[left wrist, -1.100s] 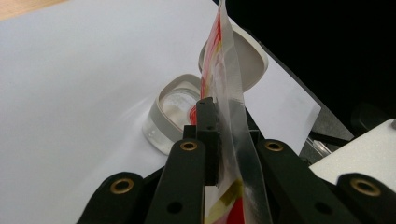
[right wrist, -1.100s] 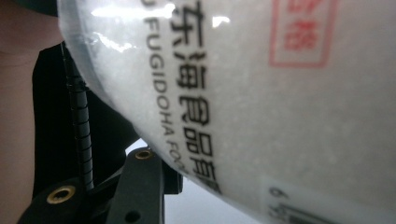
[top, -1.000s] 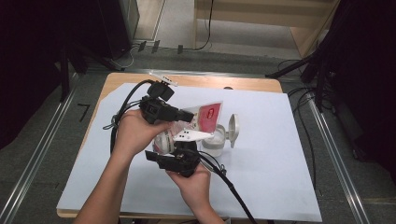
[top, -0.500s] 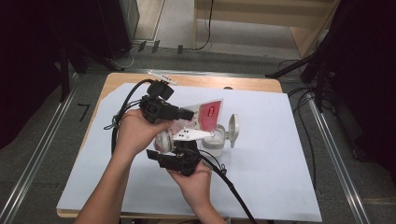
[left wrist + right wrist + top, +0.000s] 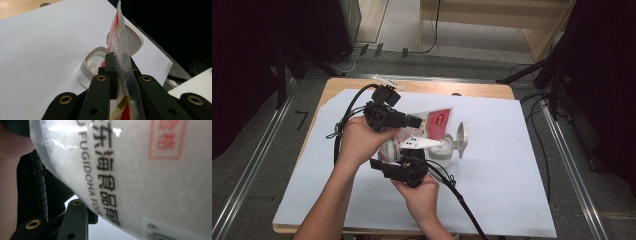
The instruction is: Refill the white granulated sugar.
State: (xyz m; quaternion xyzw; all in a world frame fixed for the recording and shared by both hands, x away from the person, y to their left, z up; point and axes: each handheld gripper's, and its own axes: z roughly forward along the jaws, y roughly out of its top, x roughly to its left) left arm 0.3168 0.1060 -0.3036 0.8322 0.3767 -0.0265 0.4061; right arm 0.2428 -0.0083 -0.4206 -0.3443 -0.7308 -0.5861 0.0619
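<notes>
- High view has both hands bunched up mid-table over the white sheet: left gripper on the far side, right gripper nearer, with the bag between them above a small open jar, lid flipped up to the right.
- Left gripper view shows what that one can't: jaws clamped tight on the bag's flat edge, jar just past the tips.
- Right gripper view is pressed right up against the bag, white grains and printing; can't tell how its jaws stand.
- Lots of bare sheet right and near; the table's wooden edge shows along the far side.
</notes>
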